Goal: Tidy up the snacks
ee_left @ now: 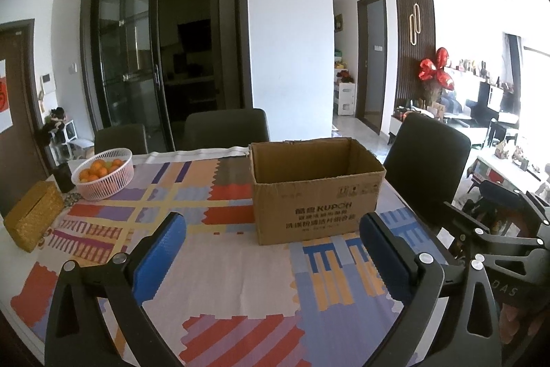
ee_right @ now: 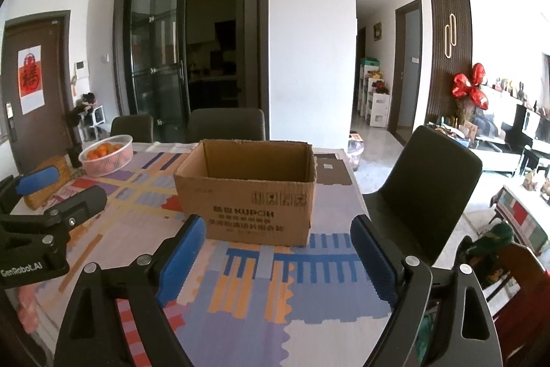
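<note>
An open brown cardboard box (ee_left: pixel 316 191) printed KUPON stands on the table with the colourful patterned cloth (ee_left: pixel 223 263); it also shows in the right wrist view (ee_right: pixel 247 191). Its inside looks empty from here. My left gripper (ee_left: pixel 271 229) is open and empty, held above the cloth just in front of the box. My right gripper (ee_right: pixel 275 233) is open and empty, also in front of the box. No snacks are in view.
A white basket of oranges (ee_left: pixel 103 174) and a yellow woven tissue box (ee_left: pixel 32 215) sit at the table's far left. Dark chairs (ee_left: pixel 426 160) stand behind and right of the table. The other gripper (ee_right: pixel 44 222) shows at the left.
</note>
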`<move>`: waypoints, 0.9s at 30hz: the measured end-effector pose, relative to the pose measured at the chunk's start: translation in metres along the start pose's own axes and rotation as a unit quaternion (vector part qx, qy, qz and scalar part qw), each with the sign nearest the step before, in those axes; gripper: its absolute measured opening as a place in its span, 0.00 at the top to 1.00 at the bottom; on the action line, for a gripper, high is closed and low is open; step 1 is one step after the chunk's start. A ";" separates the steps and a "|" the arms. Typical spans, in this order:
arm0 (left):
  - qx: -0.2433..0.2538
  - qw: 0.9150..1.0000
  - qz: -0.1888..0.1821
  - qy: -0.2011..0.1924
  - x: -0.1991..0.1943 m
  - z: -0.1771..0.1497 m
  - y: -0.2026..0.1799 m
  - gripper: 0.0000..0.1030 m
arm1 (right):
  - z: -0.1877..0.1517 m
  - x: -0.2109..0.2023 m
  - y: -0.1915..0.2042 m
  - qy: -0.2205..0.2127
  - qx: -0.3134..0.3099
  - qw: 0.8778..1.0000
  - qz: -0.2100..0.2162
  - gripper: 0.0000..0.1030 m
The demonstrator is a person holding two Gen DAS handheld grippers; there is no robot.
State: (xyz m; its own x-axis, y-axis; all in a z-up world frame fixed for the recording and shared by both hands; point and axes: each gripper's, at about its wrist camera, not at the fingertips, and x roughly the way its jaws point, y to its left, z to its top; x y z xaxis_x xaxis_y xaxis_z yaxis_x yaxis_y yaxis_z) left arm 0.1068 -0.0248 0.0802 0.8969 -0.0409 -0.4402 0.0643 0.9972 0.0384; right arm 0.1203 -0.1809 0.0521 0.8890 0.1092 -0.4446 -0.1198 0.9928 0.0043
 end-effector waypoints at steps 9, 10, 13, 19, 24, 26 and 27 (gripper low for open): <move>0.000 1.000 -0.004 0.003 -0.012 -0.007 -0.003 0.00 | -0.009 -0.019 0.001 -0.004 0.000 1.000 -0.004 0.15; 0.000 1.000 -0.005 0.003 -0.013 -0.007 -0.003 0.00 | -0.009 -0.021 0.000 -0.005 0.001 1.000 -0.004 0.15; 0.000 1.000 -0.006 0.001 -0.016 -0.008 -0.003 0.00 | -0.010 -0.024 0.001 -0.009 0.001 1.000 -0.004 0.15; 0.002 1.000 -0.007 -0.008 -0.024 -0.007 -0.003 0.00 | -0.012 -0.031 0.002 -0.015 0.002 1.000 -0.002 0.15; 0.003 1.000 -0.004 -0.012 -0.028 -0.005 -0.004 0.00 | -0.013 -0.033 0.003 -0.014 0.004 1.000 0.002 0.15; 0.003 1.000 -0.004 -0.012 -0.028 -0.005 -0.003 0.00 | -0.013 -0.033 0.003 -0.016 0.004 1.000 0.003 0.15; 0.003 1.000 -0.004 -0.012 -0.028 -0.005 -0.004 0.00 | -0.013 -0.034 0.003 -0.016 0.004 1.000 0.003 0.15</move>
State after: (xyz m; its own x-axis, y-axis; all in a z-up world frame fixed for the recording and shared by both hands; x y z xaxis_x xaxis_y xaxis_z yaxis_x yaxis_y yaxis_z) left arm 0.0788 -0.0269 0.0877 0.9065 -0.0500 -0.4192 0.0738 0.9964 0.0408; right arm 0.0841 -0.1827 0.0552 0.9020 0.1160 -0.4159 -0.1213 0.9925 0.0137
